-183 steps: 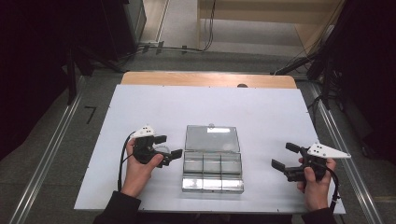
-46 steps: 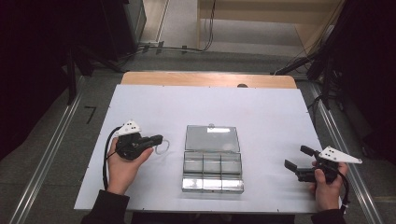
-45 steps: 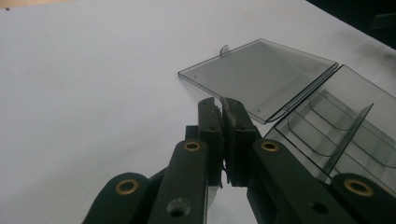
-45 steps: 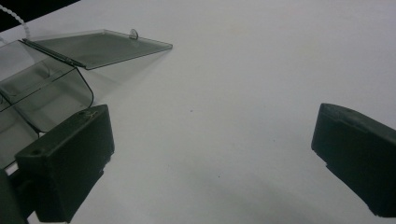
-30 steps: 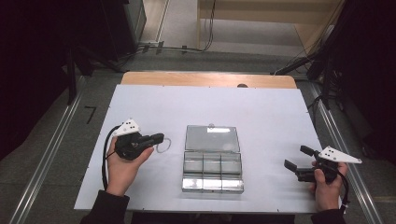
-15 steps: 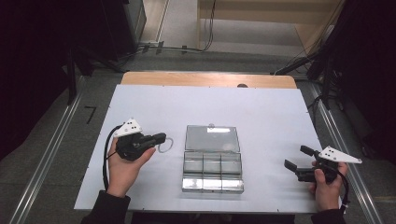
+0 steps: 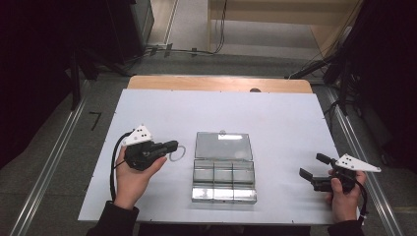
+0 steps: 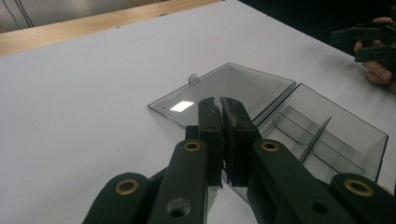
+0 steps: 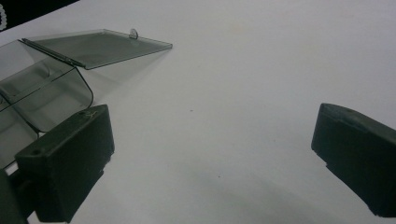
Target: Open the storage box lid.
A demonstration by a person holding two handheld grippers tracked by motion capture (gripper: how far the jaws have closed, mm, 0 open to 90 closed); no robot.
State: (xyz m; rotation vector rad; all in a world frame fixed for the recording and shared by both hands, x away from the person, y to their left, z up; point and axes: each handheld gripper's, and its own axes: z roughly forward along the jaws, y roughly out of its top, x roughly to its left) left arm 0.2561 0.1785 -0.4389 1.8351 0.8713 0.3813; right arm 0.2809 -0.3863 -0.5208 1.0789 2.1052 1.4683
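Left gripper (image 7: 169,145) clamped on thin ring (image 7: 178,153), carried slightly toward open clear box (image 7: 223,167), now at its 9 o'clock. Right gripper (image 7: 313,167) unmoved at 3 o'clock, jaws wide, empty.

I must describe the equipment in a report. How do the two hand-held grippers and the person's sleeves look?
Both the left gripper and the right gripper are black, with two flat, blocky jaws. Brass-coloured rivets mark the left one's linkage arms. Each carries a pale three-cornered plate with small dark dots on top and trails a black cable. The sleeves are dark.
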